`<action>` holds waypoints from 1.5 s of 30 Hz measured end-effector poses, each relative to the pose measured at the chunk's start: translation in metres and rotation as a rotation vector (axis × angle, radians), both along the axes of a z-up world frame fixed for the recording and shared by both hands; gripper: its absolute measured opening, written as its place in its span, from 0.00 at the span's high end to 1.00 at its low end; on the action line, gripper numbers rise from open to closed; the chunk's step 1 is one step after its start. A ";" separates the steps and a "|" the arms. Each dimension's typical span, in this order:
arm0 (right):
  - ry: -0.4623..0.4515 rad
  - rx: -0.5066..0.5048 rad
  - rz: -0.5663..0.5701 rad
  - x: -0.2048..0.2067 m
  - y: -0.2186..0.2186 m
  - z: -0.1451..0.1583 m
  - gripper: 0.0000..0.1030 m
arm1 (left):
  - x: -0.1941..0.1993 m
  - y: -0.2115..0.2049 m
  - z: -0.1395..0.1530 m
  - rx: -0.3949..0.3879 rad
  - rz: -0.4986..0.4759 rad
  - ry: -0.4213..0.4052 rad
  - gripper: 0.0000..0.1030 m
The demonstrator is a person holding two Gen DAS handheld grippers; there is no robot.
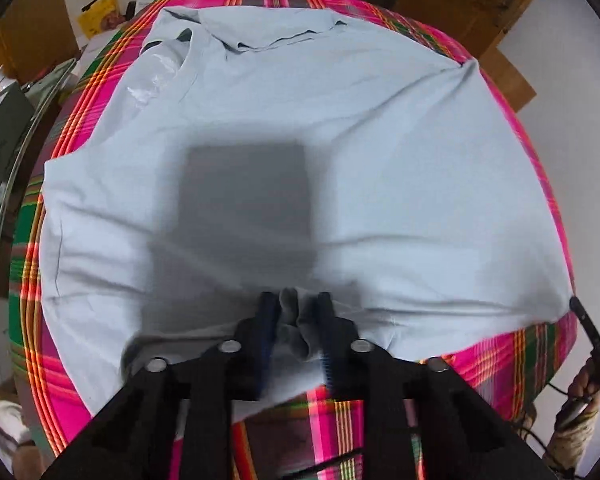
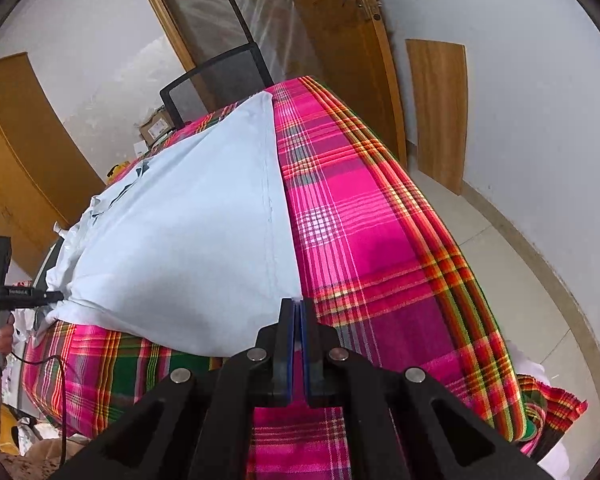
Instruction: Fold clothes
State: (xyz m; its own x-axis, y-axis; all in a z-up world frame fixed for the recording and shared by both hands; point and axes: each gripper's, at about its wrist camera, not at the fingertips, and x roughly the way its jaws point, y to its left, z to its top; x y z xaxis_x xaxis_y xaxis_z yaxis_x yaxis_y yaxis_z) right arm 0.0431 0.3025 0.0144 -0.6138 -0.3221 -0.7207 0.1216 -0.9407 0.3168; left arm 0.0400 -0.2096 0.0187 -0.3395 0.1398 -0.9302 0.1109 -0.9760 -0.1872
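A pale blue polo shirt (image 1: pixel 340 128) lies spread across a tabletop covered with a bright plaid cloth (image 1: pixel 512 344) of pink, green, red and yellow. In the left wrist view the shirt fills most of the frame, its collar (image 1: pixel 260 32) at the far edge and a faint white chest print (image 1: pixel 148 84) to the left of the placket. Creases run outward from the near hem.

The left tongs (image 1: pixel 296 304) point steeply down at the near edge of the shirt. A bunched fold of the blue fabric sits between the two blue-lined pads, which pinch it. A dark square shadow falls on the shirt just beyond the tongs.

The right tongs (image 2: pixel 296 308) are pressed together on the shirt's near right corner, where the side seam meets the hem; a sliver of pale fabric shows between the pads. In the right wrist view the shirt (image 2: pixel 188 232) stretches away to the left of the tongs, and bare plaid cloth (image 2: pixel 380 248) covers the tabletop to the right. At the far left of that view the left tongs (image 2: pixel 58 296) touch the opposite end of the hem, with a person's hand (image 2: pixel 2 332) gripping the handle beneath.

Around the tabletop stand a black mesh office chair (image 2: pixel 216 76), a wooden door (image 2: pixel 340 40), cardboard boxes (image 2: pixel 156 128) and white walls. The floor (image 2: pixel 520 280) to the right is pale tile.
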 end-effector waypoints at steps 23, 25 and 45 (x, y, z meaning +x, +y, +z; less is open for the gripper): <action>0.010 0.035 -0.026 0.001 0.002 0.002 0.97 | 0.094 -0.006 -0.004 0.209 0.121 0.107 0.94; 0.035 0.052 0.016 -0.001 -0.013 0.012 0.96 | 0.090 -0.004 -0.003 0.210 0.136 0.121 0.93; 0.216 0.115 0.880 0.042 -0.291 0.037 0.70 | 0.183 -0.085 0.011 0.315 0.448 0.190 0.58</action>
